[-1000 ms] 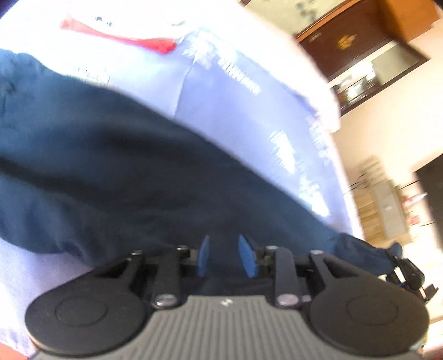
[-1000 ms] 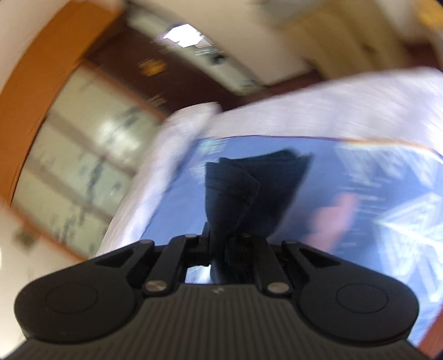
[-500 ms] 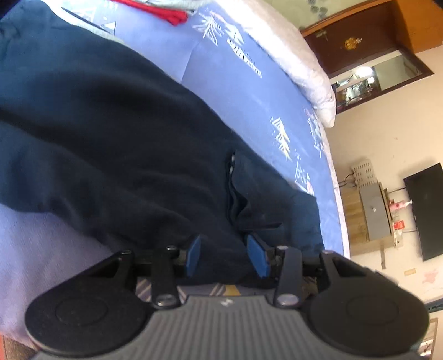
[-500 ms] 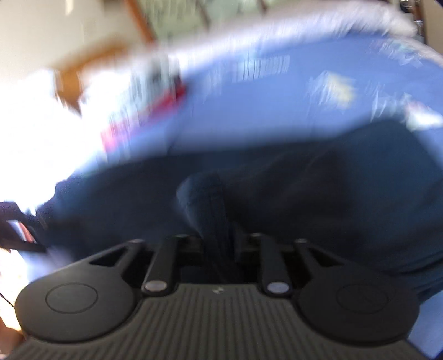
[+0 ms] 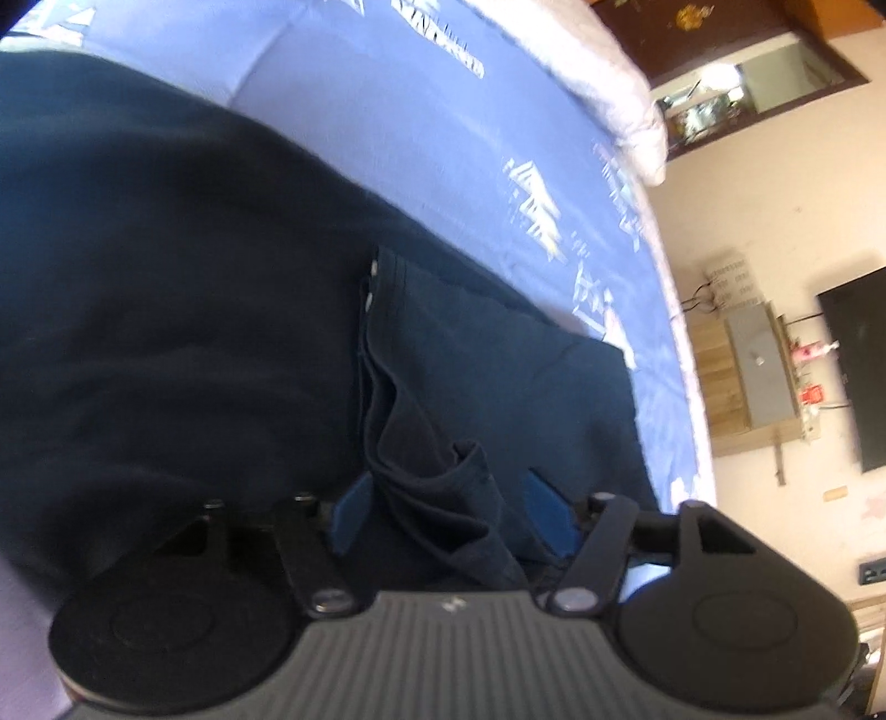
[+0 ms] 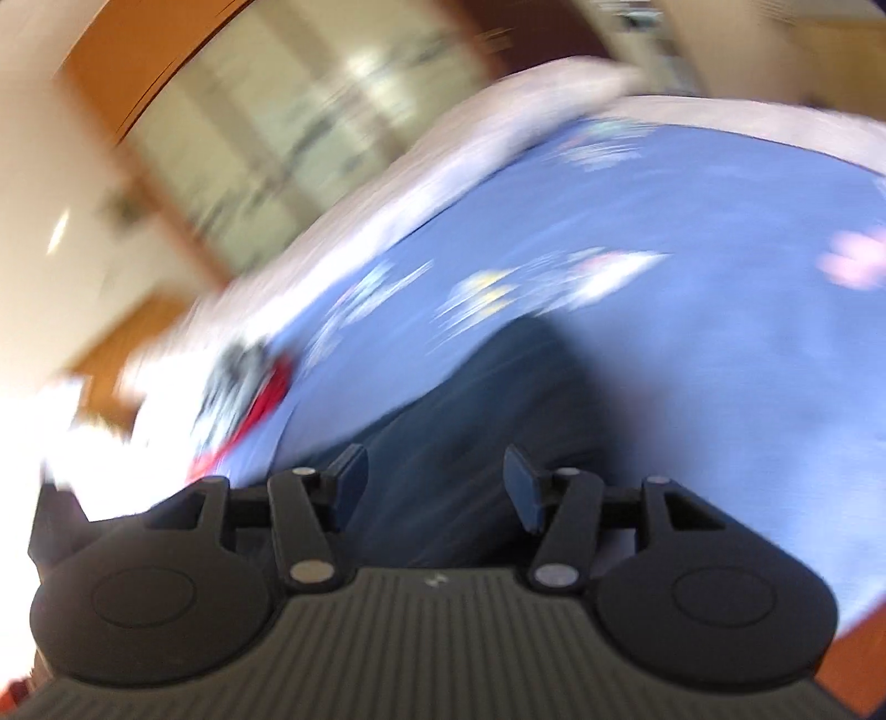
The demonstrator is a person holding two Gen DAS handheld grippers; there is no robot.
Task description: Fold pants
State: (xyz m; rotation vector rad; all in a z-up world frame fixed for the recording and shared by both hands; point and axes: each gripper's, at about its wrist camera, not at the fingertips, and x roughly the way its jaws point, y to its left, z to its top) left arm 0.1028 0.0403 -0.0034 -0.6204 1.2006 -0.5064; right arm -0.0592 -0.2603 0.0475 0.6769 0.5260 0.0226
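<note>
Dark navy pants (image 5: pixel 194 310) lie spread on a blue printed bedsheet (image 5: pixel 421 127). One end is folded over, and its edge with two small metal studs (image 5: pixel 372 282) lies on the lower layer. My left gripper (image 5: pixel 443 512) is open, its blue pads either side of a loose bunched fold of the pants, not pinching it. In the blurred right wrist view the pants (image 6: pixel 498 399) lie just ahead of my right gripper (image 6: pixel 437 487), which is open and holds nothing.
A white quilt (image 5: pixel 626 83) runs along the bed's far edge. A red and white garment (image 6: pixel 260 399) lies at the left of the bed. Beyond the bed stand a dark wardrobe (image 5: pixel 736 50), a wooden shelf (image 5: pixel 742 376) and a wall TV (image 5: pixel 858 365).
My right gripper has let go of the pants and opened, and swung round. My left gripper's jaws have opened wider over the folded-over end of the pants.
</note>
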